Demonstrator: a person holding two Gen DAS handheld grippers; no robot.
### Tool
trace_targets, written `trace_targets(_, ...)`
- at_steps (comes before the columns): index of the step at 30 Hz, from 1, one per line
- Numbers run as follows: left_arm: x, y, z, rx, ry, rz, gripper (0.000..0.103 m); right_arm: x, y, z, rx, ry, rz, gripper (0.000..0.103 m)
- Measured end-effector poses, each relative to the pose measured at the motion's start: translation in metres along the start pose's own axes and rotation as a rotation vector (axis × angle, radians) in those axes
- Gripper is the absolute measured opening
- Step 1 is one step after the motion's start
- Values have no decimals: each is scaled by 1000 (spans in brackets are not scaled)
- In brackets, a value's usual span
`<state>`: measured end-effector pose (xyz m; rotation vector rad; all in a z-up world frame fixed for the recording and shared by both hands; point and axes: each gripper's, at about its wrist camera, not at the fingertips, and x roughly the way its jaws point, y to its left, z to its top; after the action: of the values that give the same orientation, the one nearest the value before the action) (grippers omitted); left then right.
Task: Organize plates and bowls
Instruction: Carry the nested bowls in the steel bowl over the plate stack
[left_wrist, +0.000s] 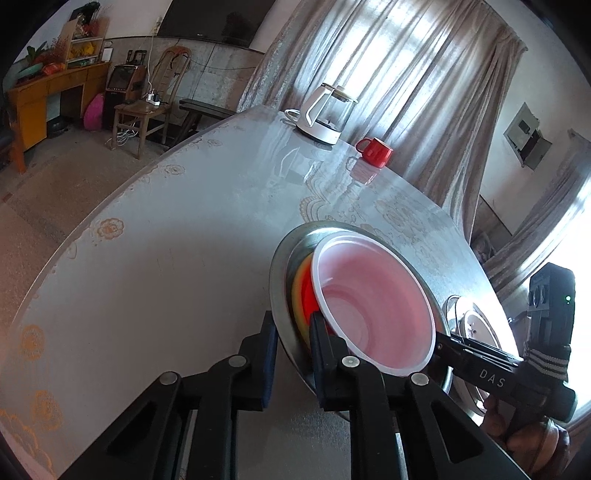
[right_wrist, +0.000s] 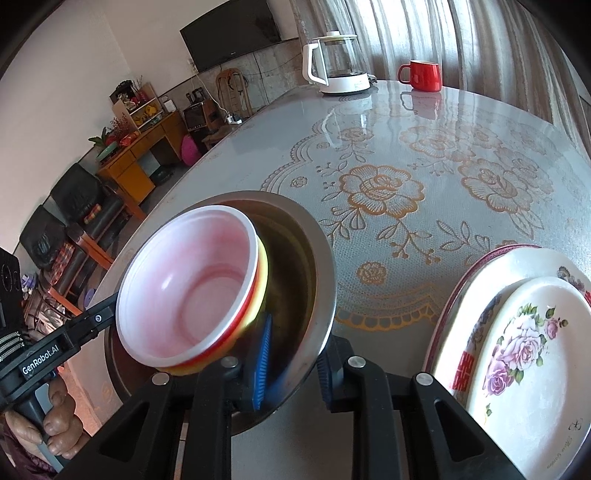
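**Two claws on the rim of one steel bowl**

A wide metal bowl (right_wrist: 295, 236) with a flat, shiny rim sits on the round worktop (left_wrist: 166, 240), which has a glossy grey cover printed with lace-like golden roses. Inside it stands a smaller plastic bowl (right_wrist: 188, 280), round and smooth, pale pink inside, with red and yellow bands outside.

The left claw (left_wrist: 291, 332) is clenched on the metal rim at 6 o'clock in its own view: one blue ribbed pad is outside, the other inside. The right claw (right_wrist: 295, 354) grasps the same rim from the opposite side, also with one pad at each face of the thin metal. Each claw appears in the other camera as a black bar reaching to the bowl.

At 4 o'clock in the right view lie two stacked white plates (right_wrist: 524, 354), oval, with painted purple flowers. Far at 12 o'clock stand a glass kettle (right_wrist: 340, 62) with white handle and a red mug (right_wrist: 424, 75).
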<state>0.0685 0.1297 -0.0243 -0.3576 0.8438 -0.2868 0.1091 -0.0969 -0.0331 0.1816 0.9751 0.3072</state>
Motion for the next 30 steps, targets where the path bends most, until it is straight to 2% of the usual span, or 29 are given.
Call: trace_targets(30,-21,-17,-11,49,-36,23,19,-12,0,-10,-14,-21,25,23)
